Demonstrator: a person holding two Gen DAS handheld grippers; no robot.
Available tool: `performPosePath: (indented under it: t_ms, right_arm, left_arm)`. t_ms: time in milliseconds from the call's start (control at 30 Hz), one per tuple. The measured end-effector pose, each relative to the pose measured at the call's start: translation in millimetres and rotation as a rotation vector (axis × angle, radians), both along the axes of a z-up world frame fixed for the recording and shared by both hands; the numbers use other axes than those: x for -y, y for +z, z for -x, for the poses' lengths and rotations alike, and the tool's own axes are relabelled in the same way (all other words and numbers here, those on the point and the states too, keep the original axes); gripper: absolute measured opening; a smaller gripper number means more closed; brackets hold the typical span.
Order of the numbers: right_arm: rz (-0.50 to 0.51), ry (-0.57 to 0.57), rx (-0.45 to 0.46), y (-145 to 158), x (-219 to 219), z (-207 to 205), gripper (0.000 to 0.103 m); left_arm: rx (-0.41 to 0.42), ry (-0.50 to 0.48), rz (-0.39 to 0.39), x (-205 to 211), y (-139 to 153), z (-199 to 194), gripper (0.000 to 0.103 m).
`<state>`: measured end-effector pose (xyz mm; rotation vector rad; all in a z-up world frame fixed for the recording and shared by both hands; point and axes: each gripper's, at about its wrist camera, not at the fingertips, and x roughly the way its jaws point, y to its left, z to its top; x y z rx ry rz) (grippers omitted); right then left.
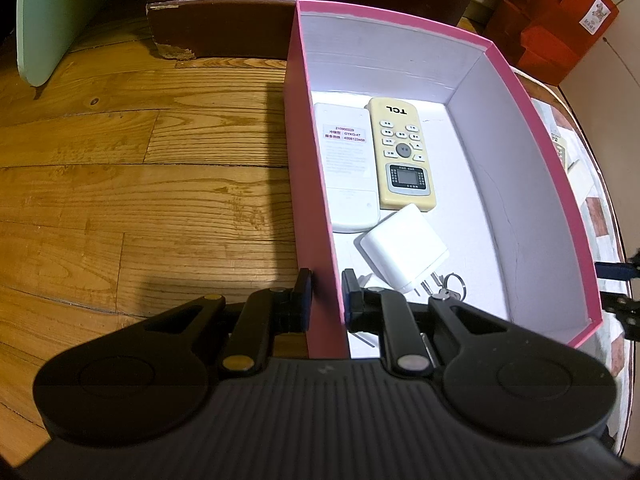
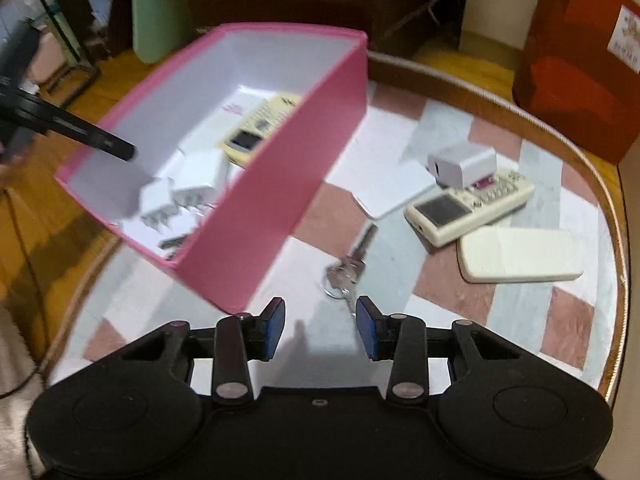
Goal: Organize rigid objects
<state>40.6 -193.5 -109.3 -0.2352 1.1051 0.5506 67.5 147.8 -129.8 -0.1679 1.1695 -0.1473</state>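
Observation:
A pink box [image 1: 304, 152] with a white inside holds a white remote [image 1: 349, 168], a yellow TCL remote [image 1: 402, 152], a white charger [image 1: 406, 248] and a key with a ring [image 1: 450, 286]. My left gripper [image 1: 326, 300] is shut on the box's left wall, one finger outside, one inside. In the right wrist view the box [image 2: 280, 184] is tilted and blurred. My right gripper [image 2: 320, 326] is open and empty above the glass table, just short of a bunch of keys [image 2: 348, 268]. A white charger [image 2: 464, 164] rests on a cream remote [image 2: 468, 204]; a white remote [image 2: 520, 256] lies beside them.
A white card [image 2: 394, 188] lies on the checkered table top [image 2: 520, 320]. A red paper bag [image 2: 580, 68] stands at the back right. Wooden floor [image 1: 140, 184] lies left of the box, with a dark cabinet [image 1: 224, 24] and a pale green panel [image 1: 44, 16] behind.

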Motion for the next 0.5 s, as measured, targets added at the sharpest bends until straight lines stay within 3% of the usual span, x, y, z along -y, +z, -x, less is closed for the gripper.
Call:
performPosePath:
  t_ms: [167, 267, 500]
  right_arm:
    - [-0.033, -0.039, 0.035, -16.5, -3.6, -12.4, 0.050]
    - [-0.065, -0.059, 0.002, -27.4, -7.7, -21.4, 0.050]
    - [-0.005, -0.084, 0.007, -57.6, -20.7, -24.9, 0.056]
  left_arm:
    - [0.000, 0.001, 0.001, 0.0, -0.2, 0.0, 0.014]
    - [-0.002, 0.000, -0.001, 0.0, -0.6, -0.2, 0.013]
    - [-0.002, 0.000, -0.003, 0.7, -1.3, -0.1, 0.013]
